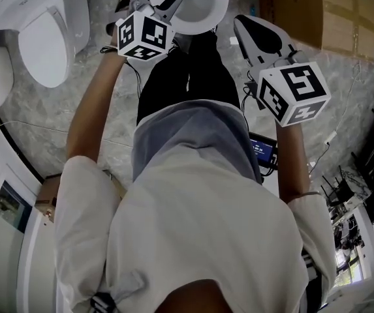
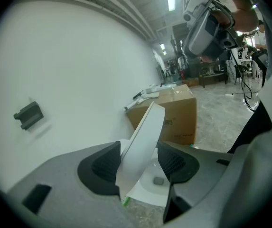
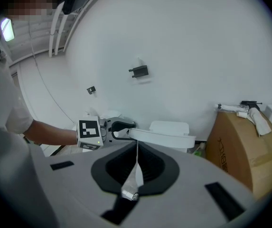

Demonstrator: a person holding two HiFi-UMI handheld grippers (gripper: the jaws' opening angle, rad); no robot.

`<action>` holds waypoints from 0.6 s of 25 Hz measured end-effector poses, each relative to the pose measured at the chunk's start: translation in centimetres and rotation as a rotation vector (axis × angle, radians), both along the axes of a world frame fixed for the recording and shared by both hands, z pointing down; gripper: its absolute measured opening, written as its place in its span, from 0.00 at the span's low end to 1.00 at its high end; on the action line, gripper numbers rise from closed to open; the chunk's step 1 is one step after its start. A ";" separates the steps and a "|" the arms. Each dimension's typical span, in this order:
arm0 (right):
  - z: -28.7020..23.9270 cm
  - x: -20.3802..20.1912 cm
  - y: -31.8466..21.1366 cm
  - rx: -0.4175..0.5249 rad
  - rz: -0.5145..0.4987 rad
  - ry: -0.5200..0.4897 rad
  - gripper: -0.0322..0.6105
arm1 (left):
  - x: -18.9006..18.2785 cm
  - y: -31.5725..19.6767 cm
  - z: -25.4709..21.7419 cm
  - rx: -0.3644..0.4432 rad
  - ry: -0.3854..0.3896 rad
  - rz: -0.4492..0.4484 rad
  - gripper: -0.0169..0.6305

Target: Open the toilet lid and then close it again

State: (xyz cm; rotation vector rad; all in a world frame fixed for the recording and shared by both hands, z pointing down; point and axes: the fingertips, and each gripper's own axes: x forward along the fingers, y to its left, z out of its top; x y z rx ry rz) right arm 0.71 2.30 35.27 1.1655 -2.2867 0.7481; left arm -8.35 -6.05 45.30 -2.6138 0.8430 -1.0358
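The white toilet (image 1: 203, 13) stands in front of me at the top of the head view. Its lid (image 2: 143, 141) is lifted partway, and the bowl (image 2: 155, 183) shows beneath it. My left gripper (image 2: 140, 152) is shut on the lid's edge, one dark pad on each side. From the right gripper view I see the left gripper (image 3: 113, 129) holding the lid (image 3: 163, 136) at its left rim, in front of the tank (image 3: 170, 126). My right gripper (image 3: 136, 169) is shut on nothing and held back from the toilet, to its right (image 1: 244, 23).
A second white toilet (image 1: 42, 36) stands at the left on the marble floor (image 1: 343, 90). A cardboard box (image 3: 242, 148) with small items on top sits right of the toilet. A white curved wall (image 2: 69, 70) carries a dark bracket (image 3: 139, 71).
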 end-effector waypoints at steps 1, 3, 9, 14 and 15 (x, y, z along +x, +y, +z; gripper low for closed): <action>0.1 -0.1 0.2 0.002 0.003 0.000 0.07 | 0.0 0.3 0.2 -0.002 0.000 0.004 0.37; 0.3 -0.2 0.6 0.003 0.006 -0.001 0.07 | 0.2 0.9 0.7 -0.009 0.000 0.009 0.37; 0.7 0.3 1.4 -0.005 0.011 -0.008 0.07 | 0.4 2.5 2.1 -0.036 -0.018 0.011 0.37; 1.3 0.9 1.7 -0.019 0.004 -0.004 0.07 | 0.5 3.6 3.3 -0.062 -0.034 0.022 0.37; 1.5 0.9 1.7 -0.022 0.005 -0.005 0.07 | 0.5 3.9 3.6 -0.067 -0.037 0.025 0.37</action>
